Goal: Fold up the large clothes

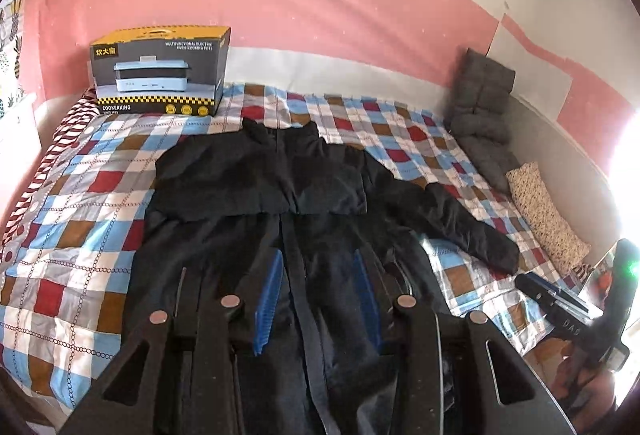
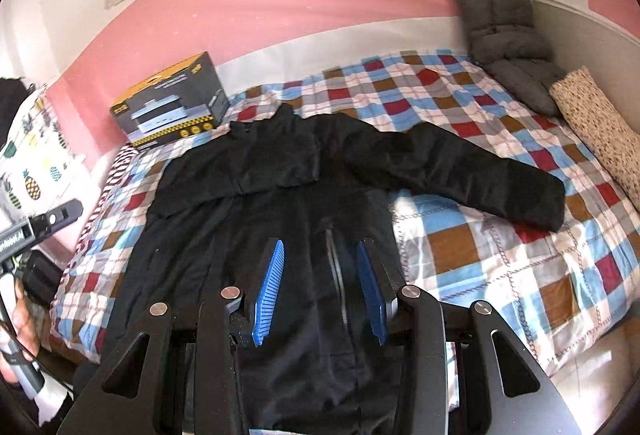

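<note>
Black jacket lies spread front-up on the checked bed quilt; one sleeve is folded across its chest, the other stretches toward the speckled pillow. Left hand-held gripper and right hand-held gripper hang over its lower half, blue pads parted, grasping nothing; a cooker box stands by the wall.

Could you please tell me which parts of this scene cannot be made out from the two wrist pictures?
- Jacket hem: cut off by the bottom edge and hidden by the gripper bodies in both wrist views.
- Jacket's sleeve on the box side: folded across the chest, its cuff not distinguishable, black on black.
- Far right of the left wrist view: washed out by glare.
- Small print on the box: too small to read.
</note>
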Motion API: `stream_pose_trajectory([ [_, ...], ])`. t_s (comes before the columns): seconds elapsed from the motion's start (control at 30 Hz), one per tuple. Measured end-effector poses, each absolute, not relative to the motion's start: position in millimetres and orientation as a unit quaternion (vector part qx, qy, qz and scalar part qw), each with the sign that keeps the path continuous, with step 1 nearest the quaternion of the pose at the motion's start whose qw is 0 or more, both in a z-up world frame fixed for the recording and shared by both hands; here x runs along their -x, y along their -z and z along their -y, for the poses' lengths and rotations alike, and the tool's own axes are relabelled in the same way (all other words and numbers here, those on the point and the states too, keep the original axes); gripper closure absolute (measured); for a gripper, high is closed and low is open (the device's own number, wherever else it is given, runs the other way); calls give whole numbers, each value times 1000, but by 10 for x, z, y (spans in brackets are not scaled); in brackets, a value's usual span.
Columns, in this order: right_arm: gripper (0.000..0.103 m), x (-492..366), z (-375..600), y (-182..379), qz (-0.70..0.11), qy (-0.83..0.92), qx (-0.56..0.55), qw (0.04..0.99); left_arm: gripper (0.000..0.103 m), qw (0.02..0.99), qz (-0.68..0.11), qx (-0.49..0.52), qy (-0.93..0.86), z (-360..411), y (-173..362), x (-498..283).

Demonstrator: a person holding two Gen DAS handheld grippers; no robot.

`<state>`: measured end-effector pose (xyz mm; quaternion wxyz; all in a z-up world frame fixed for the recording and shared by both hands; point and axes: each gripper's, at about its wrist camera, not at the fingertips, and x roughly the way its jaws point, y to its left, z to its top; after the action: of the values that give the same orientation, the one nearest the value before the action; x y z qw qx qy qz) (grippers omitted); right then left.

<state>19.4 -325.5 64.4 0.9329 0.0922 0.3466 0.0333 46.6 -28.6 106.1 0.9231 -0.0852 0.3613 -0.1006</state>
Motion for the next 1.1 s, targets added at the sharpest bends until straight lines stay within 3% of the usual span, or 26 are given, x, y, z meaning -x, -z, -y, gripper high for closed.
stream_pose_trajectory([
  [0.17, 64, -302, 3429, -476, -361, -8, -106, 927, 64, 919, -377, 72, 92, 316, -877, -584],
  [0.3, 54, -449, 3658, -290, -373, 19, -136, 918, 64, 915, -392, 62, 79, 297, -705, -725],
  [0.53, 51, -741, 4124, 19, -393, 70, -181, 899, 64, 903, -424, 55, 52, 185, -330, -1066],
  [0.67, 42, -893, 4446, 192, -398, 98, -207, 888, 64, 896, -438, 54, 45, 133, -143, -1279],
  [1.1, 41, -1335, 5421, 907, -406, 163, -337, 834, 64, 885, -463, 27, 44, 192, 275, -1861],
])
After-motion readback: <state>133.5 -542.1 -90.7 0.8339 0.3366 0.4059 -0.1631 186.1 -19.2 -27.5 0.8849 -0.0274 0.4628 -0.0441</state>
